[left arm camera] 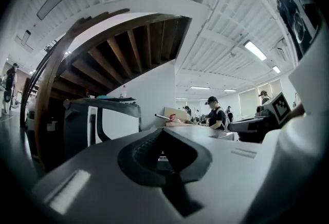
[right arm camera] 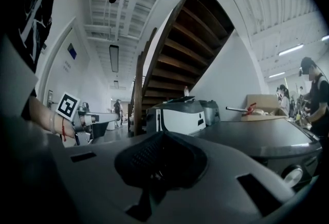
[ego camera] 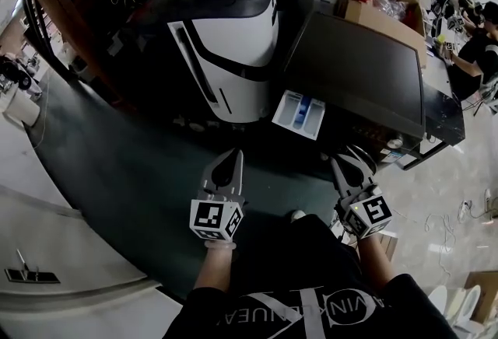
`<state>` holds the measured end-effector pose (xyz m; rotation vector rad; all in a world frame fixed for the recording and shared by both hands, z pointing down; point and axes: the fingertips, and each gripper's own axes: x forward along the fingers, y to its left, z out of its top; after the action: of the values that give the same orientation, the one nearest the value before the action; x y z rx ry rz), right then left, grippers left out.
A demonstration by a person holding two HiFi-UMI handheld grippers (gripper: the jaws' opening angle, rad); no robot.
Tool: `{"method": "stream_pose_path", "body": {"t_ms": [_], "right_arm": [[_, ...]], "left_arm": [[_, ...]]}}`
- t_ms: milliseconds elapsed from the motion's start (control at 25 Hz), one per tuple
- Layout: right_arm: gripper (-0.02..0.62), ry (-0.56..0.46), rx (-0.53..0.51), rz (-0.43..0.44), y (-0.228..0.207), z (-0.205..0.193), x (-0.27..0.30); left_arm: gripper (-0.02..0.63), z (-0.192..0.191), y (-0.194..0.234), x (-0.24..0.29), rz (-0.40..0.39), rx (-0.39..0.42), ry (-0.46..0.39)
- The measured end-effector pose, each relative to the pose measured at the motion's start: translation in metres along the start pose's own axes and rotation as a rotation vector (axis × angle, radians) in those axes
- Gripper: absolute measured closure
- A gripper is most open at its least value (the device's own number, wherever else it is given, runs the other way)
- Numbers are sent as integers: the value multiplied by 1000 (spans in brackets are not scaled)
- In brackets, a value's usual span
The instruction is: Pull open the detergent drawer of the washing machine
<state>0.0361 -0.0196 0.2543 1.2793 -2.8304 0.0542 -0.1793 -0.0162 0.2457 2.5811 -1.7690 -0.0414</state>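
The detergent drawer [ego camera: 299,113] already stands out of the washing machine [ego camera: 358,73], projecting from the left end of its front face towards the person, with its white compartments and a blue insert open to view from above. So the pull looks done or nearly so, though I cannot tell whether it has reached its stop. It is most likely a light, rigid plastic tray running on guides. It should slide with only slight drag and then stop firmly, so a steady straight pull away from the washing machine suits it better than a jerk, which could strain the plastic or lift the tray off its runners. Its surfaces look smooth and probably slippery. The best hold is the front panel at the end farthest from the washing machine, with one jaw over its top edge and the other under the lip or in a finger recess, which these views do not show. The left gripper [ego camera: 231,155] is held level in front of the washing machine, well short of the drawer and a little to its left. Its jaws are pressed together with nothing between them. The right gripper [ego camera: 341,162] is also level, near the washing machine's front to the right of the drawer, touching neither. Its jaws are likewise closed and empty. Both forearms reach forward from the person's torso.
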Motion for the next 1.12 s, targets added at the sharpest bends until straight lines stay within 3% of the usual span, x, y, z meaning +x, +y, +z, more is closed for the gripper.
{"method": "stream_pose_path", "body": {"t_ms": [1120], "right_arm": [[583, 16, 18, 6, 13, -4, -6]], "left_arm": [[597, -4, 14, -19, 49, -35, 4]]}}
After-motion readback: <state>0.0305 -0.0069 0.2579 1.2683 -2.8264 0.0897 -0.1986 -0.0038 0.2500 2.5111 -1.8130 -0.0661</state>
